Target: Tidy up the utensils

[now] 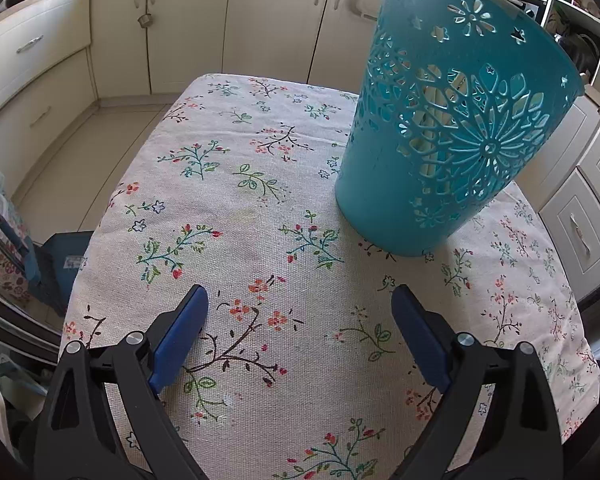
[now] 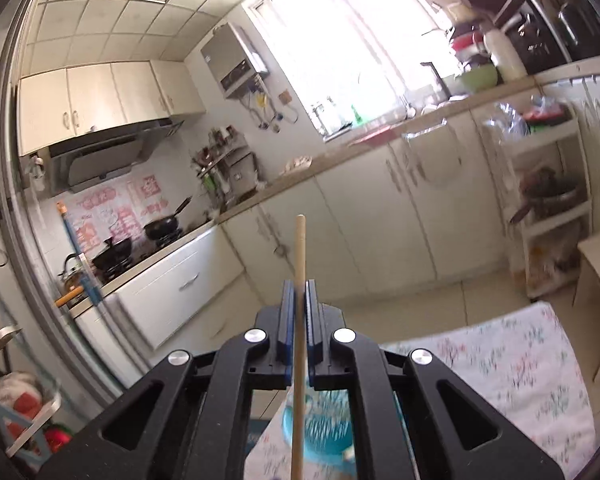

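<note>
A: How do the hand-held grippers sit?

B: The right hand-held gripper (image 2: 299,292) points nearly level, clenched on a wooden chopstick (image 2: 299,320); the left hand-held gripper (image 1: 300,300) tilts down, released.

A: Around them?

B: A teal basket (image 1: 452,120) stands far right on the surface (image 1: 260,208).

One teal plastic basket with flower-shaped cut-outs (image 1: 452,136) stands near the far right corner of the table (image 1: 260,208), which is covered by one floral-printed cloth. At least two pale sticks (image 1: 434,120) show through its cut-outs; an exact number cannot be told. One thin, light wooden chopstick (image 2: 299,320) sits between two blue fingers (image 2: 287,312).
</note>
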### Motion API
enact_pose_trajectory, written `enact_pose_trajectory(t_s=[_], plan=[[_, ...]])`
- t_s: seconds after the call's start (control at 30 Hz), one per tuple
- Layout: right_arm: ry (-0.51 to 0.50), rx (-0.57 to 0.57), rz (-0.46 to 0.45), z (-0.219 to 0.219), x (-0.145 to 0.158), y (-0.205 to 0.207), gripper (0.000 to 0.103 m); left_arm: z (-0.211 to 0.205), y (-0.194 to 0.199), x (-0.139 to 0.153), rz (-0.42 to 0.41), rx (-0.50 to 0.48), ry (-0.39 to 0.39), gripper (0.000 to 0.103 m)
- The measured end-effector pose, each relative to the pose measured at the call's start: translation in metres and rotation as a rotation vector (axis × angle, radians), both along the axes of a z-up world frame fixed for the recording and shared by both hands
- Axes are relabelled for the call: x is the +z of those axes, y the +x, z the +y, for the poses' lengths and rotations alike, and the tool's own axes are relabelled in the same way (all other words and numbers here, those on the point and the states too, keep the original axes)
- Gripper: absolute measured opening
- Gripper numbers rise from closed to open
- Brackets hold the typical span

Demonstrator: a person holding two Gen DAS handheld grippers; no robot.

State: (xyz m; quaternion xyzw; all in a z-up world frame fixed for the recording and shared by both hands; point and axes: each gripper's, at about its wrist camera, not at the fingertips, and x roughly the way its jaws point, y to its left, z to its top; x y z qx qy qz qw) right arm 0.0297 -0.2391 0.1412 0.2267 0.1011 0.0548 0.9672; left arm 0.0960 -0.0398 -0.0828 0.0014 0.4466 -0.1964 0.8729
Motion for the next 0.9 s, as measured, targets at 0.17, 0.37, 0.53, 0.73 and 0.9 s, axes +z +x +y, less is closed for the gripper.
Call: enact_pose_trajectory(t_s=[0.17,0.37,0.53,0.73,0.9], plan=[[-0.067,-0.093,0.032,0.013,-0.025,0.033,0.006,0.001,0.001,0.001,0.002,-0.001,-0.012,0.09],[-0.102,-0.121,0.121,0.016,-0.061,0.046,0.007,0.002,0.001,0.001,0.003,0.0,-0.02,0.09],[-0.147,-0.072,0.162,0.022,-0.066,0.036,0.009,0.002,0.002,0.001,0.005,0.002,-0.025,0.09],[-0.183,-0.053,0.159,0.019,-0.067,-0.018,0.035,0.005,0.004,0.001,0.005,0.009,-0.037,0.09],[-0.175,-0.101,0.262,0.003,-0.084,-0.072,0.066,0.006,0.004,0.002,-0.002,0.025,-0.029,0.093]])
